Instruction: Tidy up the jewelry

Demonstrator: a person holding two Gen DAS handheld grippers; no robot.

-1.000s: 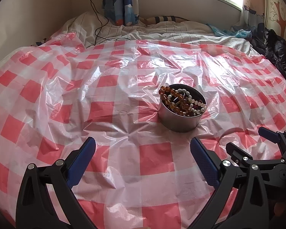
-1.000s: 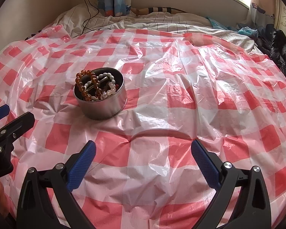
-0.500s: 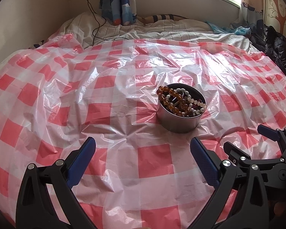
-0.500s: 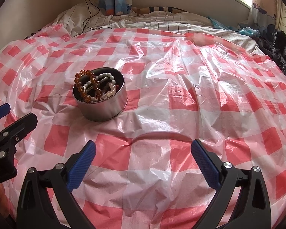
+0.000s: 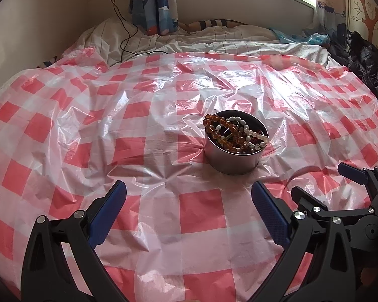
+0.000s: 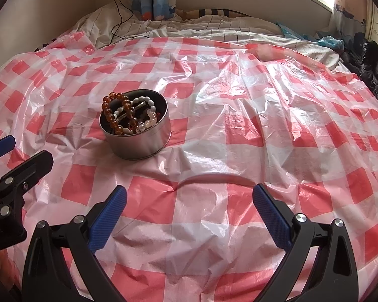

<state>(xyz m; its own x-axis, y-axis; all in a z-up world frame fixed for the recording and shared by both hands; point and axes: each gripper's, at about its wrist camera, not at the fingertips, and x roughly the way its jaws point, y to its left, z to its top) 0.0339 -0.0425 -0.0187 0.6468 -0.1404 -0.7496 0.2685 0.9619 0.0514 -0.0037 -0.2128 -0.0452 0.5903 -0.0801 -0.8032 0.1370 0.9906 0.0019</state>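
A round metal tin (image 5: 233, 159) stands on the red-and-white checked plastic sheet (image 5: 113, 125). It holds an amber bead bracelet (image 5: 224, 133) and a white bead bracelet (image 5: 252, 136), tangled together. In the right wrist view the tin (image 6: 138, 143) sits ahead to the left, with the amber beads (image 6: 116, 115) and white beads (image 6: 146, 115) in it. My left gripper (image 5: 189, 211) is open and empty, a short way in front of the tin. My right gripper (image 6: 189, 211) is open and empty over bare sheet, right of the tin.
The sheet covers a bed with rumpled white bedding (image 5: 214, 42) at the far end. A black cable (image 5: 123, 32) trails over it. A dark jacket (image 5: 365, 60) lies at the far right. Walls, a curtain (image 5: 153, 2) and a window close off the back.
Both grippers have drawn back and up slightly, so the tin looks a little farther off. Both stay open. The tin and beads have not moved.
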